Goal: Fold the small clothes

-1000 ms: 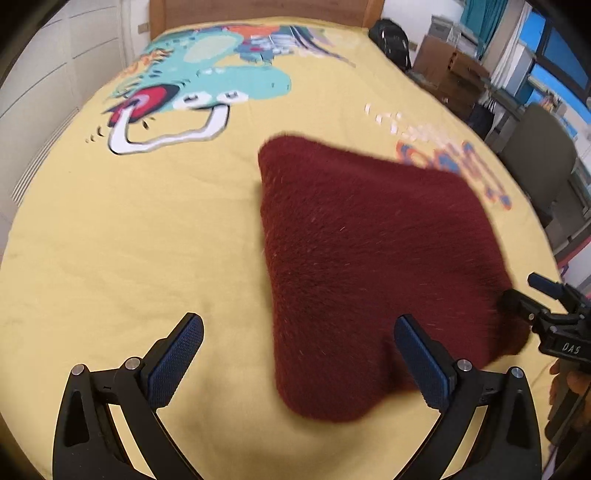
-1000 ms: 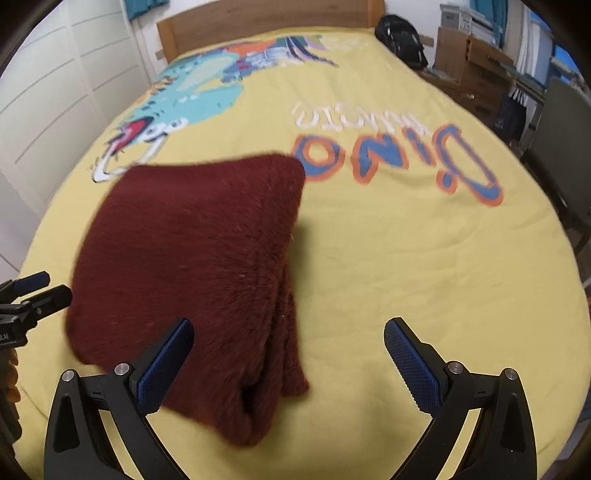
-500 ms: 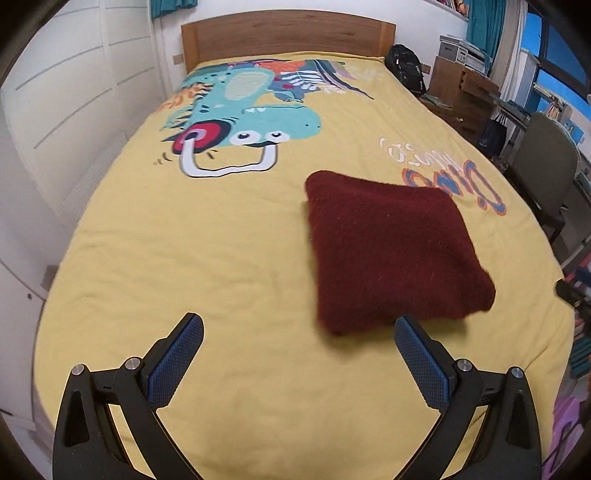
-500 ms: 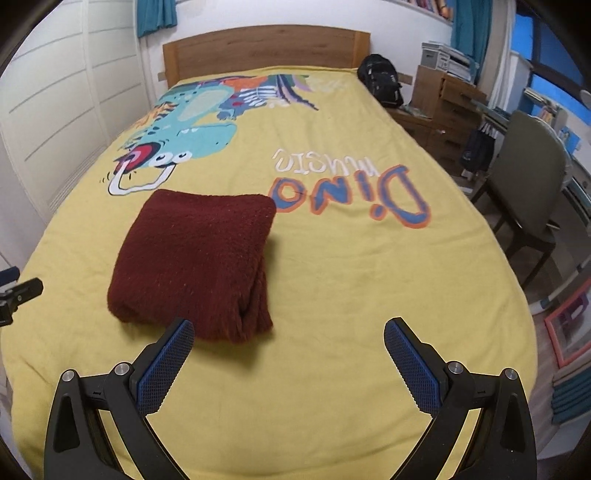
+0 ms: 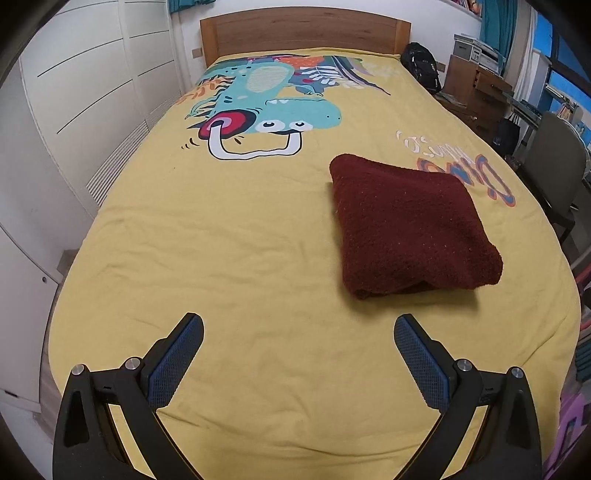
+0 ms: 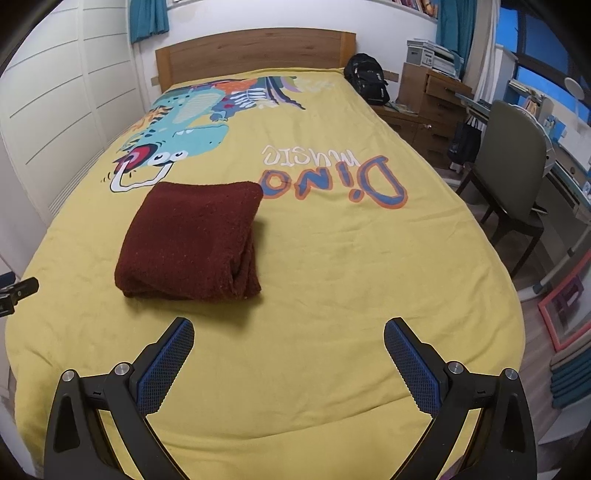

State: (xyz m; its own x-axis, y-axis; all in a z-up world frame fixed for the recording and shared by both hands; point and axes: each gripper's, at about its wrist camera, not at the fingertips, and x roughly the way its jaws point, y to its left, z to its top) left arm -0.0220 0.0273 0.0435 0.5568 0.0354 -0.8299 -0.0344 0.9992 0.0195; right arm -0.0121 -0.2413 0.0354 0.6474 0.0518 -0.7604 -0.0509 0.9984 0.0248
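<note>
A dark red fuzzy garment (image 5: 410, 229) lies folded into a thick square on the yellow bedspread (image 5: 240, 240). It also shows in the right wrist view (image 6: 192, 240), with its layered open edge facing the near right. My left gripper (image 5: 297, 354) is open and empty, held above the bed, nearer the foot than the garment and to its left. My right gripper (image 6: 288, 354) is open and empty, nearer the foot than the garment and to its right. Neither touches the garment. The tip of the left gripper (image 6: 18, 290) shows at the far left of the right wrist view.
The bedspread has a dinosaur print (image 5: 266, 110) and lettering (image 6: 332, 177). A wooden headboard (image 5: 303, 33) is at the far end. White wardrobe doors (image 5: 74, 110) line the left. A chair (image 6: 513, 173), desk, drawers and a black backpack (image 6: 365, 79) stand on the right.
Both grippers have pulled back and up from the garment, which now looks smaller and lies still and folded. A second ago they were close beside it.
</note>
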